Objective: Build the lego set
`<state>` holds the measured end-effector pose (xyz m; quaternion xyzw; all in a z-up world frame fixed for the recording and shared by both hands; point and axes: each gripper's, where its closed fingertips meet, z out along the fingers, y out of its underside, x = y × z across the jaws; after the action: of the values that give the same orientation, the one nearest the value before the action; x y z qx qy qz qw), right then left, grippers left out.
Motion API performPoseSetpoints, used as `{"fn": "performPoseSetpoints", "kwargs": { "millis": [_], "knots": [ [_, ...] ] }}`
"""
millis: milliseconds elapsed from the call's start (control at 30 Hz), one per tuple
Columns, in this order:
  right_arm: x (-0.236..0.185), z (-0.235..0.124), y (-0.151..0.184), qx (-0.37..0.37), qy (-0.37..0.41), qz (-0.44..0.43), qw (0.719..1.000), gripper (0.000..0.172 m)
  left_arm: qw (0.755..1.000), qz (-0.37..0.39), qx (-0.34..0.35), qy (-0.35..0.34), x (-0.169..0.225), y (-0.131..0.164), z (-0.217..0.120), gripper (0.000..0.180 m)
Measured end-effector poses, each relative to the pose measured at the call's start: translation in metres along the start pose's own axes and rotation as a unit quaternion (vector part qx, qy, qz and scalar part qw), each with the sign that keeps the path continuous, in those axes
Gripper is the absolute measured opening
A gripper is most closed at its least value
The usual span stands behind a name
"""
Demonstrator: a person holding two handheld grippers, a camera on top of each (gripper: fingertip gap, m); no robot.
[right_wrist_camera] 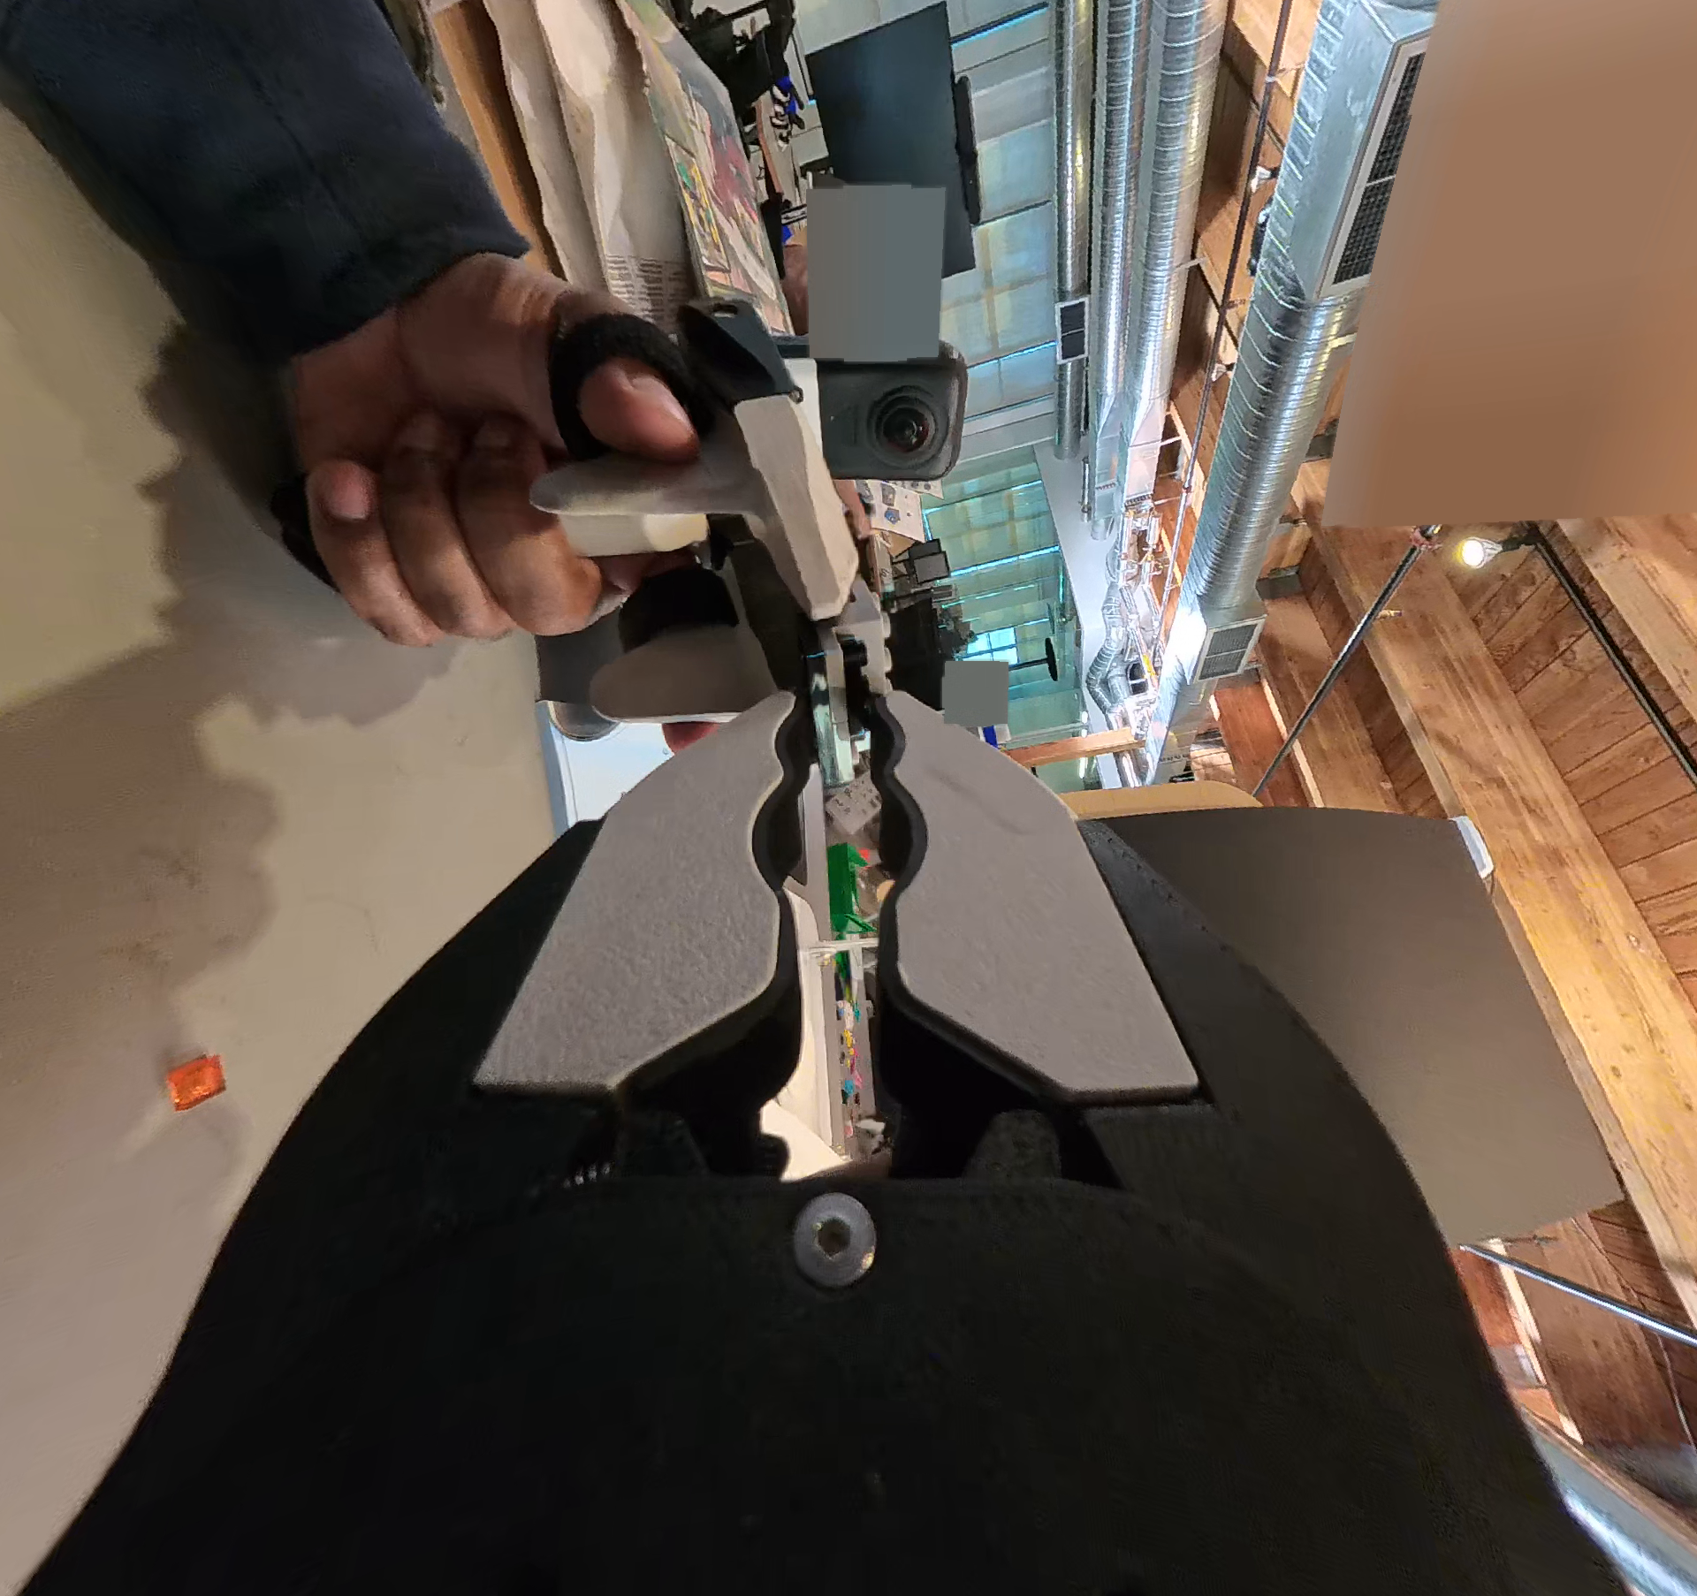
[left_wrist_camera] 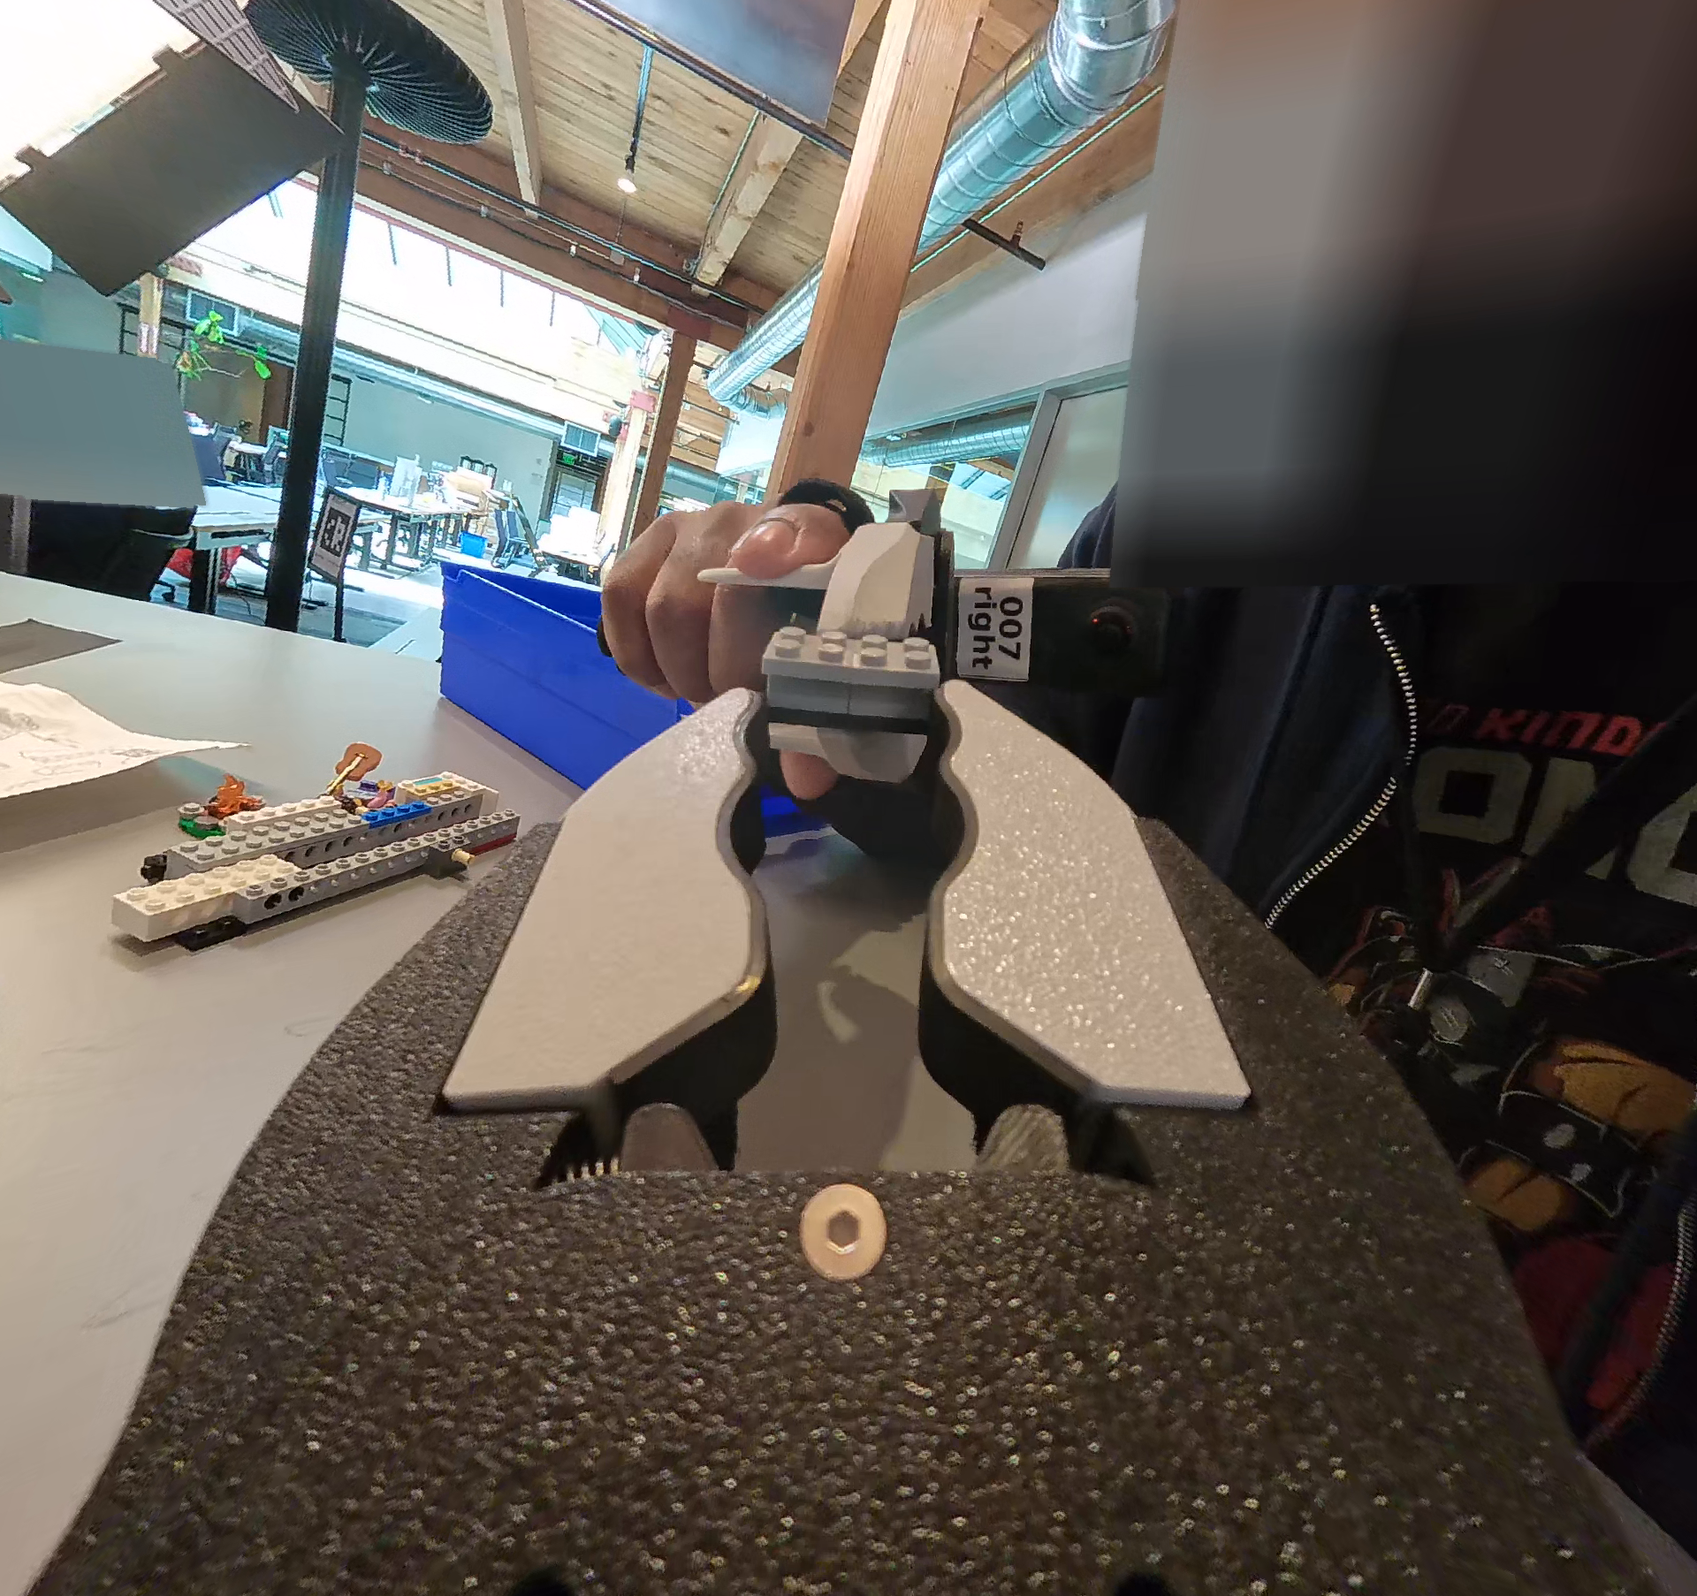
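Note:
My left gripper (left_wrist_camera: pixel 849 707) is shut on a small grey brick assembly (left_wrist_camera: pixel 849 661) with a black layer in it, and holds it by its two ends, well above the table (left_wrist_camera: pixel 138 1093). My right gripper (right_wrist_camera: pixel 836 726) is shut on the same assembly (right_wrist_camera: pixel 826 749) from the far side and pinches it top and bottom. In the left wrist view one of its light fingers (left_wrist_camera: pixel 877 583) lies on the studded top. A person's hand holds each gripper's handle.
A long white and grey brick build (left_wrist_camera: pixel 312 845) with small coloured parts lies on the table at the left. A paper sheet (left_wrist_camera: pixel 73 744) lies behind it. A blue bin (left_wrist_camera: pixel 551 661) stands beyond. A small orange piece (right_wrist_camera: pixel 196 1082) lies on the table. Left and right tips are no more than a few centimetres apart.

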<state>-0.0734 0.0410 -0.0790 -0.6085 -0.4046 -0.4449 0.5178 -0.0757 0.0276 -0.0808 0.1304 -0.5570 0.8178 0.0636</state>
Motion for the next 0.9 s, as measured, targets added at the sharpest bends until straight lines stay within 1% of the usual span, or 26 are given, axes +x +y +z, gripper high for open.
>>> {"fn": "performPoseSetpoints", "kwargs": {
  "millis": [133, 267, 467, 667, 733, 800, 900],
  "knots": [
    [0.0002, -0.0002, 0.001, -0.003, 0.001, -0.01, 1.0, 0.012, 1.0, -0.008, 0.002, 0.001, 0.0002, -0.0003, 0.0003, 0.033],
    [0.0002, -0.0001, 0.0002, 0.003, 0.007, -0.01, 1.0, 0.012, 1.0, 0.0, 0.0, -0.004, 0.0004, -0.0002, 0.0007, 0.033],
    [0.0005, 0.0, -0.0022, 0.011, 0.013, -0.008, 1.0, 0.011, 1.0, -0.009, -0.006, 0.002, 0.0016, 0.0026, 0.0035, 0.037],
    [-0.0002, 0.001, -0.001, 0.009, 0.015, -0.002, 1.0, 0.011, 1.0, -0.008, -0.009, 0.008, 0.0023, 0.0039, 0.003, 0.034],
    [0.0003, 0.0022, 0.0004, 0.007, 0.019, 0.023, 1.0, 0.012, 1.0, 0.002, -0.01, -0.003, -0.0005, 0.0034, 0.0022, 0.034],
    [0.0011, 0.0023, -0.0008, 0.013, 0.015, 0.066, 0.998, 0.014, 1.0, 0.015, -0.008, -0.009, -0.0006, 0.0015, 0.0011, 0.034],
    [0.0042, -0.001, 0.0023, 0.02, -0.001, 0.143, 0.99, 0.027, 0.999, 0.033, -0.001, -0.027, -0.0038, -0.0034, -0.0049, 0.034]
  ]
}}
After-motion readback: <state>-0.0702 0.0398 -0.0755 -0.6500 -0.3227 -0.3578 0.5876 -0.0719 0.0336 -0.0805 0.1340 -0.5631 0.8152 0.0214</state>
